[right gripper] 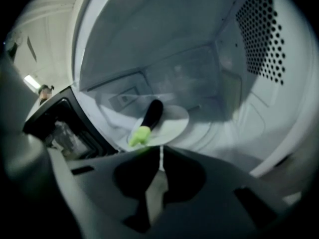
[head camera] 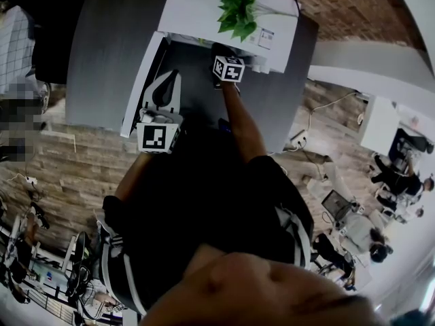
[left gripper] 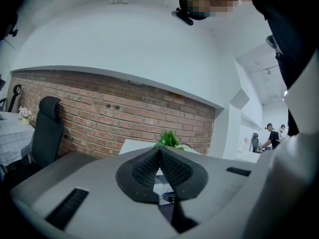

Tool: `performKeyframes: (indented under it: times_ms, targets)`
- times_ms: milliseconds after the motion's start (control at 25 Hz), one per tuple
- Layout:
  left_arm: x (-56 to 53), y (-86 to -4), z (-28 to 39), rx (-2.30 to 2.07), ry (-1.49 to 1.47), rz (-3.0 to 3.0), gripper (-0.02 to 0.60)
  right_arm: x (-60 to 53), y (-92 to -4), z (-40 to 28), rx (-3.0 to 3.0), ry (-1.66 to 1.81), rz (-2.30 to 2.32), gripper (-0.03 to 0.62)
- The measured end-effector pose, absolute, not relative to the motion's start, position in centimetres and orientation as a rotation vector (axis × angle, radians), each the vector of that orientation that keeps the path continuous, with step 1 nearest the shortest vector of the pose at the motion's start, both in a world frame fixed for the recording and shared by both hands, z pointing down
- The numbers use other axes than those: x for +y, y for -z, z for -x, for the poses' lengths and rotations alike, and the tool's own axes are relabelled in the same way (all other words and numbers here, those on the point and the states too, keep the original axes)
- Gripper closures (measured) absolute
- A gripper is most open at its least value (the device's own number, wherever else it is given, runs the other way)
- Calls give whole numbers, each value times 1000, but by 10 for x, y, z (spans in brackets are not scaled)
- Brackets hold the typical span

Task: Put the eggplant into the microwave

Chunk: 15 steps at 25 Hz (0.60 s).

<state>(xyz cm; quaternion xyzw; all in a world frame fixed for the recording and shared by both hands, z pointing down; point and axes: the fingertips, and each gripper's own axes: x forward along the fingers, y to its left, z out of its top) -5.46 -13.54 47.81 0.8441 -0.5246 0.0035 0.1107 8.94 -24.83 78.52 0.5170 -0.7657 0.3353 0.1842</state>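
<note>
I'm watching the glossy dark eggplant (right gripper: 149, 119), lime-green at its stem end, lying on the round white plate (right gripper: 174, 126) mid-frame inside the smooth-walled microwave (right gripper: 149, 44), with the right gripper (right gripper: 160, 152) and the ribbed-pad left gripper (left gripper: 159, 149) both pressing their jaws together on nothing.

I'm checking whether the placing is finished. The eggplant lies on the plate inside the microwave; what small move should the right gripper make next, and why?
Probably draw the right gripper straight back out of the microwave. The eggplant lies on the plate, apart from the jaws, which are together and empty, so nothing is left to release.
</note>
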Motion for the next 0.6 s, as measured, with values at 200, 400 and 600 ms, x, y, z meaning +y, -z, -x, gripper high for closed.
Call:
performKeyframes:
  times_ms: [200,400,600]
  targets:
    - [-131,-474,54,-1551,-4,-2488,546,-242,-778,-91,-2156,-933,-1460,554]
    - [-127,-472,51,-1548,0,-2502,546,-234,-772,-97,-2151,-922,-1473,556]
    - [-126,-466,47,-1543,26,-2510,546,-225,-765,-100,-2142,-905,-1481,557]
